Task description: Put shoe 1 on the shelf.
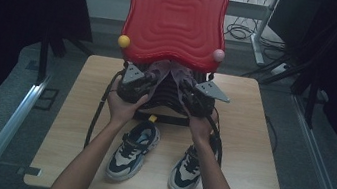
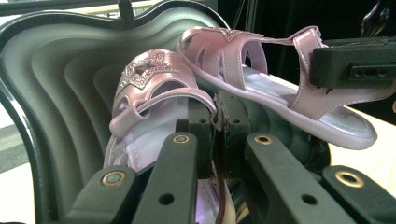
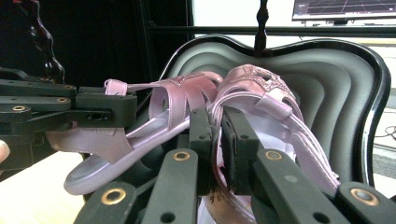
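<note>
Two pink sandals with glittery star fronts hang over the open case's black shell (image 2: pixel 51 74). My left gripper (image 2: pixel 217 112) is shut on the back strap of one sandal (image 2: pixel 149 77). In the same view my right gripper (image 2: pixel 327 63) grips the heel strap of the other sandal (image 2: pixel 261 60). The right gripper view has my right gripper (image 3: pixel 215 121) shut on the strap of its sandal (image 3: pixel 261 86), with the left-held sandal (image 3: pixel 163 107) beside it. From above, both grippers (image 1: pixel 144 80) (image 1: pixel 187 87) meet under the red lid (image 1: pixel 175 17), toes of the sandals (image 1: pixel 164 68) touching.
A pair of dark and white sneakers (image 1: pixel 132 151) (image 1: pixel 187 170) stands on the wooden table (image 1: pixel 249 152) in front of the case, between the person's forearms. The upright red lid has a yellow knob (image 1: pixel 124 41) and a pink knob (image 1: pixel 218 55). Cables lie on the floor behind.
</note>
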`<state>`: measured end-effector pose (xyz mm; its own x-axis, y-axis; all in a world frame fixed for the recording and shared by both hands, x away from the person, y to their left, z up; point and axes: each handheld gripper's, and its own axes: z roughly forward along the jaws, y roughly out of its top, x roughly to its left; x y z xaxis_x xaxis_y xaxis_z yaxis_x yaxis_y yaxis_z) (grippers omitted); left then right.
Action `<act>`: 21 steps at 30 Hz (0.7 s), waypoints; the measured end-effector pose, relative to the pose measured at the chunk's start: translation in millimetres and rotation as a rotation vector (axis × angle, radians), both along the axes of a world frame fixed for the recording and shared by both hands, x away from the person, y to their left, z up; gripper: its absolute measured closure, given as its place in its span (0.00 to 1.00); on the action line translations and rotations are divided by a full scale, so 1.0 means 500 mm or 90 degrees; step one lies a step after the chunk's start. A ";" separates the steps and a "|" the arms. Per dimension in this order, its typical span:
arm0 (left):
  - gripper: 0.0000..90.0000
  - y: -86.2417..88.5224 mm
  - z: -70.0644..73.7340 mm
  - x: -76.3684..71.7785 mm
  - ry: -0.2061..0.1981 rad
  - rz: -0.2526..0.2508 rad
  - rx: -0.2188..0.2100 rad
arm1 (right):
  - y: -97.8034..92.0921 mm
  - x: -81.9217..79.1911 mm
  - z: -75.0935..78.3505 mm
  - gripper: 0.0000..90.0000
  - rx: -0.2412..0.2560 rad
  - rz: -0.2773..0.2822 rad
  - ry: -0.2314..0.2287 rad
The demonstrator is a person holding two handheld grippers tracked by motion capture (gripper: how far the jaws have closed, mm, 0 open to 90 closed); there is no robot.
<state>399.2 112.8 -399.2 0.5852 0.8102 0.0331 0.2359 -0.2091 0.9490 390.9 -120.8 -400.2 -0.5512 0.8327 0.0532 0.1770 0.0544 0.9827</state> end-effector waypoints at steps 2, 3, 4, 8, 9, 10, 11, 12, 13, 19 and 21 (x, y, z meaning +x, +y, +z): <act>0.95 0.000 -0.001 0.000 -0.006 0.004 0.007 | 0.000 0.003 -0.002 0.93 0.001 -0.001 -0.004; 0.95 0.001 -0.002 0.000 -0.009 0.006 0.011 | 0.001 0.004 -0.003 0.93 0.004 -0.001 -0.003; 0.95 0.002 -0.003 0.000 -0.009 0.008 0.009 | 0.001 0.005 -0.003 0.93 0.005 -0.002 -0.004; 0.95 0.004 -0.011 -0.001 -0.011 0.015 -0.001 | -0.002 0.007 -0.006 0.93 0.008 -0.008 -0.009; 0.95 0.004 -0.014 -0.001 -0.013 0.016 -0.001 | -0.002 0.007 -0.006 0.93 0.009 -0.010 -0.009; 0.95 0.004 -0.016 0.000 -0.015 0.017 -0.001 | -0.002 0.008 -0.007 0.93 0.008 -0.013 -0.010; 0.95 0.004 -0.018 0.000 -0.017 0.018 0.000 | -0.002 0.009 -0.008 0.93 0.009 -0.016 -0.008; 0.95 0.004 -0.021 0.001 -0.021 0.021 0.000 | -0.002 0.011 -0.009 0.93 0.008 -0.021 -0.010; 0.95 0.003 -0.023 0.002 -0.022 0.023 0.000 | -0.002 0.012 -0.010 0.93 0.008 -0.025 -0.008; 0.95 -0.003 -0.032 0.008 -0.039 0.033 0.002 | 0.003 0.022 -0.020 0.93 0.001 -0.039 -0.013; 0.95 -0.005 -0.035 0.009 -0.044 0.035 0.003 | 0.007 0.023 -0.022 0.93 -0.001 -0.037 -0.015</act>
<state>403.5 110.1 -416.6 0.5355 0.8412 0.0751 0.1812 -0.2013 0.9626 402.6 -117.6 -411.4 -0.5024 0.8637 0.0397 0.1571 0.0460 0.9865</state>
